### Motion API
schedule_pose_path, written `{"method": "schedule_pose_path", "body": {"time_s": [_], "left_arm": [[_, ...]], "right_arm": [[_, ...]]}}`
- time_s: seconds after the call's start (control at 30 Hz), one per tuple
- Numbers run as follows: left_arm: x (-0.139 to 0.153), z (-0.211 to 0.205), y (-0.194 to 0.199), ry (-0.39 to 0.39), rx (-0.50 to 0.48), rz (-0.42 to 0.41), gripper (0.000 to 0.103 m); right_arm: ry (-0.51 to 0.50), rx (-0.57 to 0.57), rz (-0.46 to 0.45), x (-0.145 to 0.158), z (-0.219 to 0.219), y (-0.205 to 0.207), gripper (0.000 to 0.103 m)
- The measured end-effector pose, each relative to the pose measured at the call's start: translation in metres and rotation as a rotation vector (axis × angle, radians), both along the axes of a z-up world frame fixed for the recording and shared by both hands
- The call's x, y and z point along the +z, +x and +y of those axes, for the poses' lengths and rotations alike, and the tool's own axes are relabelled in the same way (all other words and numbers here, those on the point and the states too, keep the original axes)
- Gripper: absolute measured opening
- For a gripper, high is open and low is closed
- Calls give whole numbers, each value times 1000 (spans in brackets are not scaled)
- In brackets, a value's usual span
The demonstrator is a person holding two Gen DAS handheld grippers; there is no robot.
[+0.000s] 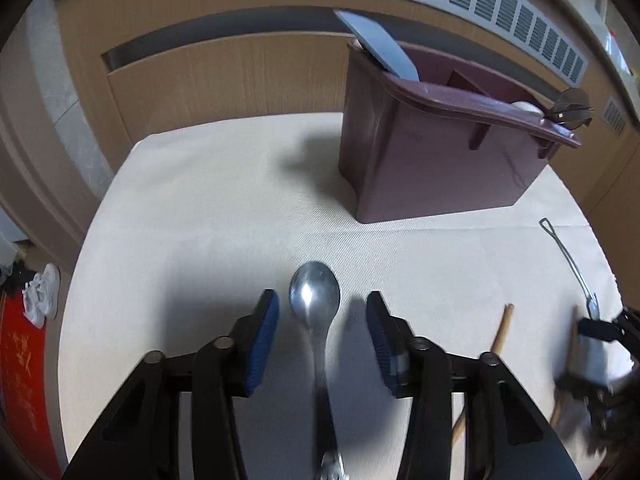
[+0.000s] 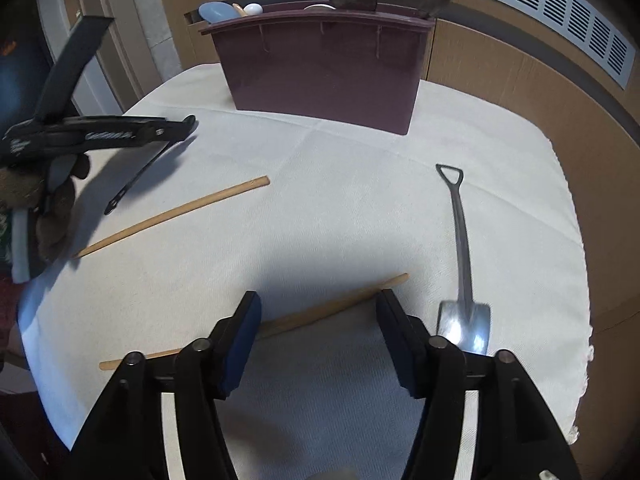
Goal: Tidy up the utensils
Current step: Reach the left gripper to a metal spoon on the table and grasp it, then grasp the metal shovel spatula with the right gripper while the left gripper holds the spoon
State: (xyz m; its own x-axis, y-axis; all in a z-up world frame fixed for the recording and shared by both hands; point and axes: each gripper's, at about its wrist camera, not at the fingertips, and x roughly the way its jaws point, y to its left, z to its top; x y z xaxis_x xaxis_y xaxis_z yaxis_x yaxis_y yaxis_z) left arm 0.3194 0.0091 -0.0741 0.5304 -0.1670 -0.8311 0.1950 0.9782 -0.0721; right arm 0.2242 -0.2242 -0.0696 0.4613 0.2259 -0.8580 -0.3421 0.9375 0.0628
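Lying lengthwise, spoon [image 1: 316,300] bowl toward bin [image 1: 432,148] | left tool [image 1: 322,316] wide open, empty | right tool [image 2: 318,320] wide open, empty

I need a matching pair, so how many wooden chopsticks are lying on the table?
2: one chopstick lies left of centre, the other chopstick between the open right claw's fingers.

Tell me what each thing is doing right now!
left tool: open, fingers either side of the spoon, not gripping.
right tool: open, over a chopstick.
spoon: lying flat on the cloth.
near chopstick: lying on the cloth.
far chopstick: lying on the cloth, apart from the other.
shovel spoon: lying flat, untouched.
maroon bin: upright, holding utensils.
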Motion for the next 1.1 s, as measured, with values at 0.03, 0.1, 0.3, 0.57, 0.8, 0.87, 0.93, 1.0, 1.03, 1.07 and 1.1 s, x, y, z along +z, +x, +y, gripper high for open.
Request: {"method": "schedule_pose_path", "body": {"time_s": [0.03,0.1,0.3,0.57,0.8,0.87,0.93,1.0,1.03,1.07,1.1], "left_arm": [[-2,-2,5,26,6,6,37],[-5,-1,10,44,17,16,35],[-6,3,17,23,38,39,34],[12,9,-26,-53,67,-55,29],[58,17,-82,-166,65,-207,29],[65,17,-92,-177,58,-229,29],[67,13,-97,-185,50,-236,29],[66,12,-98,-195,41,-232,29],[66,11,-98,-201,39,-228,29],[66,12,-98,-201,40,-227,29],[66,11,-98,-200,41,-226,29]], "right_arm": [[16,6,7,0,0,-2,71],[52,0,18,-2,1,-4,79],[63,4,20,-6,11,-9,92],[74,20,-38,16,-11,-7,36],[-29,-151,-70,22,-57,16,39],[-36,-134,-60,18,-58,9,39],[-64,-123,-63,13,-58,1,39],[-87,-132,-61,7,-58,-2,39],[-94,-143,-53,3,-56,1,39],[-99,-152,-46,0,-58,3,39],[-98,-155,-38,-1,-60,4,39]]}}
